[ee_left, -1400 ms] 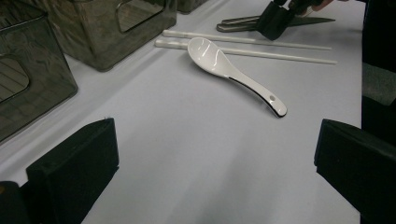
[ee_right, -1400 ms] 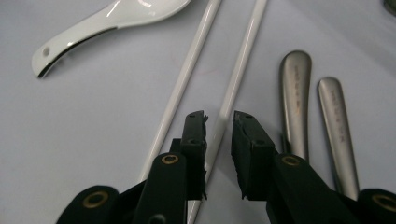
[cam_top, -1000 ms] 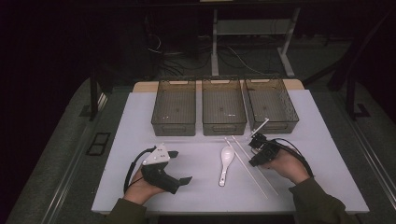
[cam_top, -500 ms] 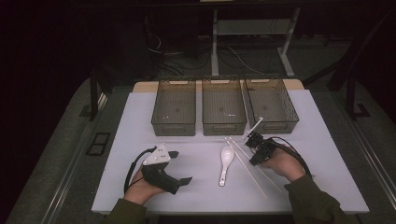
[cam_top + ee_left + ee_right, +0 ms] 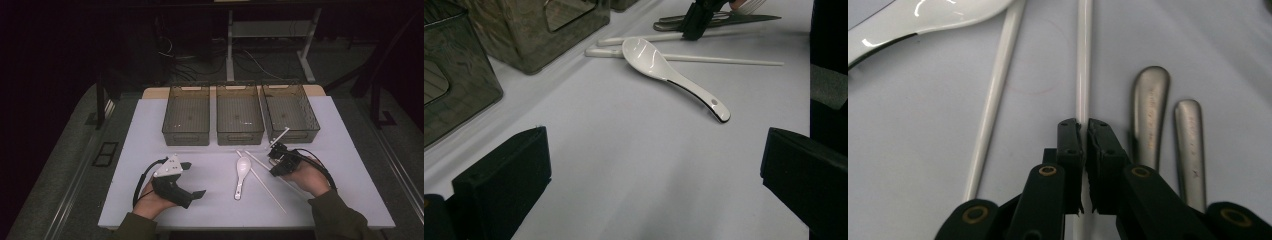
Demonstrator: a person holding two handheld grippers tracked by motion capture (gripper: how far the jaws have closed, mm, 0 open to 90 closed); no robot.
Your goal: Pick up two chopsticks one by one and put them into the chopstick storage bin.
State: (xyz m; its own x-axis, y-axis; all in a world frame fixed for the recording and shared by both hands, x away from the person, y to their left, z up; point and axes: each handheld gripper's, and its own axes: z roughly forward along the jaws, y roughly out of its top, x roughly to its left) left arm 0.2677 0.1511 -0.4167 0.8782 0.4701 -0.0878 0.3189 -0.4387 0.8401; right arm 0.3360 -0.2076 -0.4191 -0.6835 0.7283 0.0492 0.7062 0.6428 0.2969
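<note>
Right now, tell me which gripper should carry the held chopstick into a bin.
Right. The right gripper is already clamped on the chopstick, close to the bins. The left gripper rests open and apart from the utensils.

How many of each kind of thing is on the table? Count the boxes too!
Chopsticks: 2, one lying loose, one pinched in the right gripper
White spoon: 1
Metal handles: 2, what cutlery they belong to cannot be told
See-through boxes: 3
Total: 8
</note>
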